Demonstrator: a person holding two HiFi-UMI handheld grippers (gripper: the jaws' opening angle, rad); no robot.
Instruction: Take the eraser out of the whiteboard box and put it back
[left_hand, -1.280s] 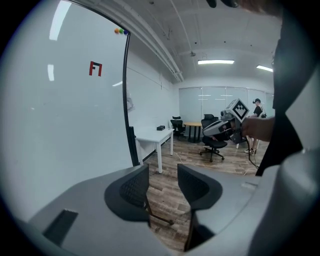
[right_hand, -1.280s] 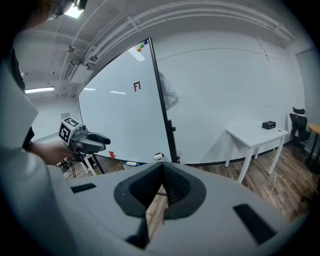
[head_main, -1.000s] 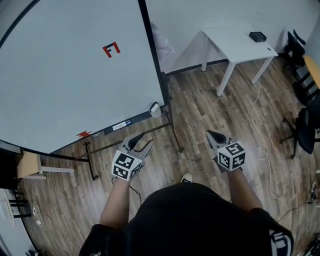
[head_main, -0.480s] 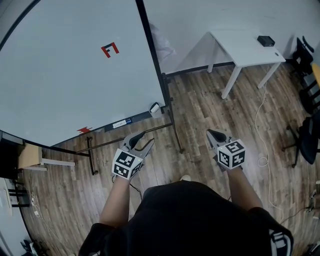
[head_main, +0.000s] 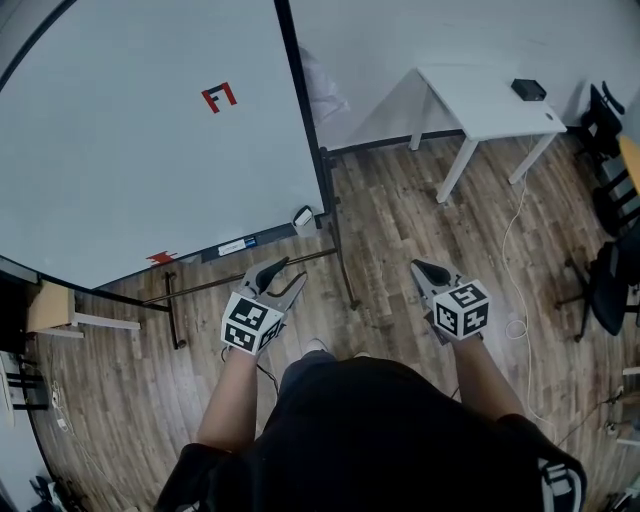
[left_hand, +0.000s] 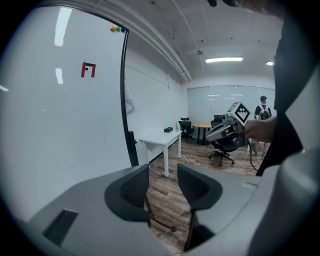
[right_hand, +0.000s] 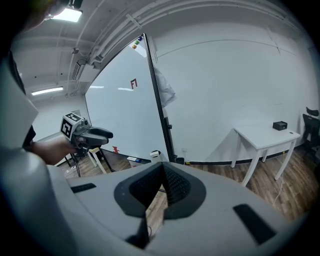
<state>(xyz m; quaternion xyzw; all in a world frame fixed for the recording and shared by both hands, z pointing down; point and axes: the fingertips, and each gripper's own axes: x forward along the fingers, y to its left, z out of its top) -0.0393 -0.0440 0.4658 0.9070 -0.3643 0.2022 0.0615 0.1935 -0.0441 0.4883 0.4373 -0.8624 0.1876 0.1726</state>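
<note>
The whiteboard (head_main: 150, 150) stands at the left, with a tray along its lower edge. A small white box (head_main: 303, 216) hangs at the tray's right end, and it also shows in the right gripper view (right_hand: 156, 155). What the box holds is too small to tell. My left gripper (head_main: 291, 272) is open and empty, held low in front of the tray and short of the box. My right gripper (head_main: 420, 268) is shut on nothing, over the floor to the right of the board's stand. Each gripper shows in the other's view: the right gripper (left_hand: 227, 129) and the left gripper (right_hand: 87, 135).
A flat white and blue item (head_main: 237, 245) and a red piece (head_main: 160, 258) lie on the tray. The board's black stand legs (head_main: 340, 260) cross the wood floor. A white table (head_main: 480, 105) carries a black box (head_main: 528, 90). Office chairs (head_main: 610, 270) and a white cable (head_main: 512, 240) lie to the right.
The person has stepped a little toward the board and the view has shifted slightly. Both grippers keep the same pose, left open and right shut.
</note>
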